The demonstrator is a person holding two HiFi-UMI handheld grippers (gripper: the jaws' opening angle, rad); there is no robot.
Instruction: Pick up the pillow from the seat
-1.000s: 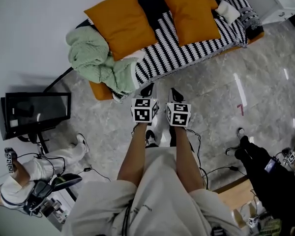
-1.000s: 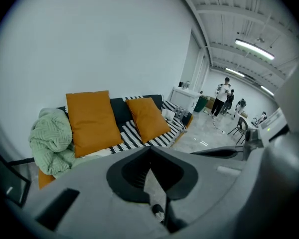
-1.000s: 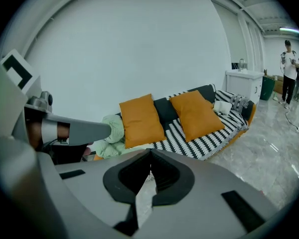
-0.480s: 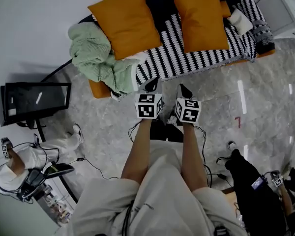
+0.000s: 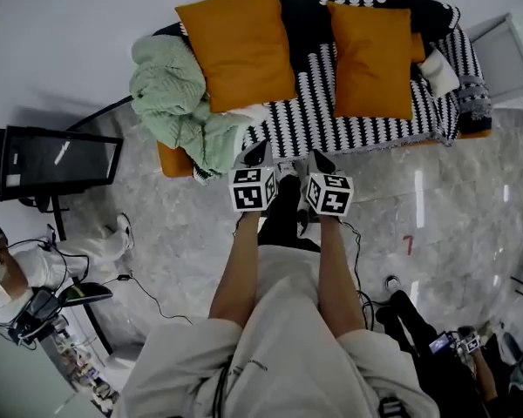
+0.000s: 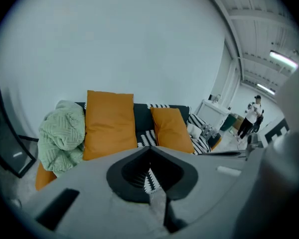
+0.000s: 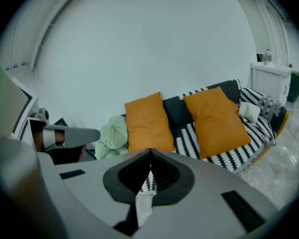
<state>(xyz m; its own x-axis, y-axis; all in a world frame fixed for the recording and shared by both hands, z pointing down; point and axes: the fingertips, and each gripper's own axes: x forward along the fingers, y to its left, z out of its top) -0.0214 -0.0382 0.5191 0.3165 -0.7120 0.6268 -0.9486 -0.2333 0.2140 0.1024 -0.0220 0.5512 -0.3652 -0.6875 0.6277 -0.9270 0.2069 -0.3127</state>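
Two orange pillows lean against the back of a sofa [image 5: 307, 116] covered in a black-and-white patterned throw. The larger left pillow [image 5: 238, 44] [image 6: 108, 123] [image 7: 147, 123] sits beside a green blanket [image 5: 173, 98]. The right pillow [image 5: 373, 59] [image 6: 170, 130] [image 7: 220, 121] stands towards the sofa's other end. My left gripper [image 5: 260, 153] [image 6: 149, 147] and right gripper [image 5: 318, 160] [image 7: 150, 156] are side by side just before the seat's front edge. Both are shut and hold nothing. Neither touches a pillow.
A small white cushion [image 5: 438, 70] lies at the sofa's right end, next to a white cabinet [image 5: 510, 59]. A black screen on a stand [image 5: 57, 162] stands at the left. One person sits on the floor at lower left [image 5: 35, 273]; another is at lower right [image 5: 418, 329]. Cables cross the floor.
Both grippers have advanced together across the floor towards the sofa's front edge, and the sofa now lies more squarely ahead. Their jaws stayed shut.
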